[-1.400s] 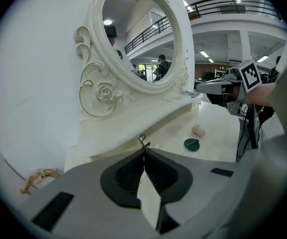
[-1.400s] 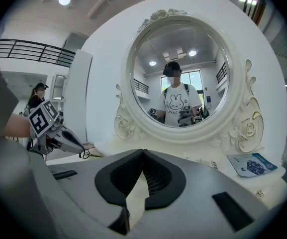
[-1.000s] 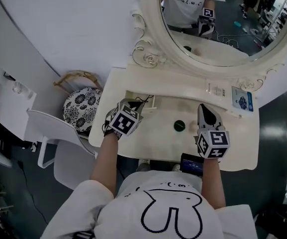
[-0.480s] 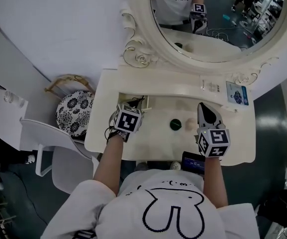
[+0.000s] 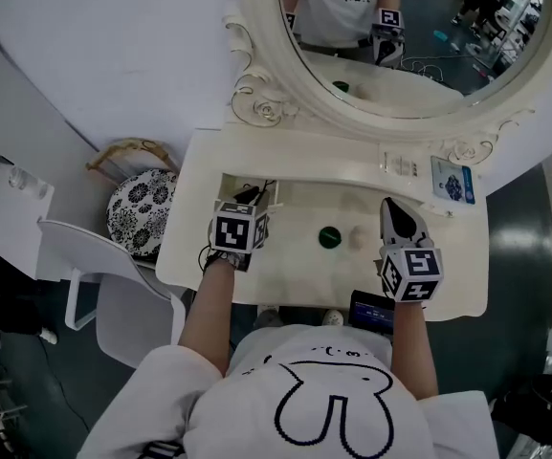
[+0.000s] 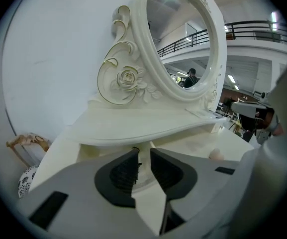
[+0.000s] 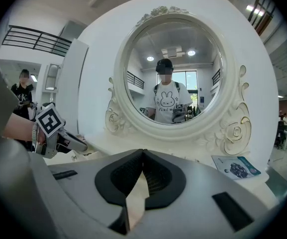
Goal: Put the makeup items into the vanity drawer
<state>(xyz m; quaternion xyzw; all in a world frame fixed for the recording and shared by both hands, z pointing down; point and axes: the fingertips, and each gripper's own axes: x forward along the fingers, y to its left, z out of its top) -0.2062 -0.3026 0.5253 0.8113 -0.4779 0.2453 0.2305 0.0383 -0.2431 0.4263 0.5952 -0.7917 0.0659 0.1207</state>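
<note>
Left gripper (image 5: 253, 202) is releasing: its jaws are opening with nothing between them, over the open cream vanity drawer (image 5: 228, 182), where a small dark item (image 5: 246, 195) lies. Right gripper (image 5: 390, 208) clenched, empty. Round dark-green jar (image 5: 329, 236) and small pale round item (image 5: 360, 236) sit on the cream tabletop (image 5: 295, 275).

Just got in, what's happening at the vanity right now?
A person holds a gripper in each hand at the vanity. The left gripper is at the open drawer on the left, jaws opening, nothing gripped. The right gripper is shut and empty. A green jar and a pale round item sit out on the vanity, not yet put away.
</note>
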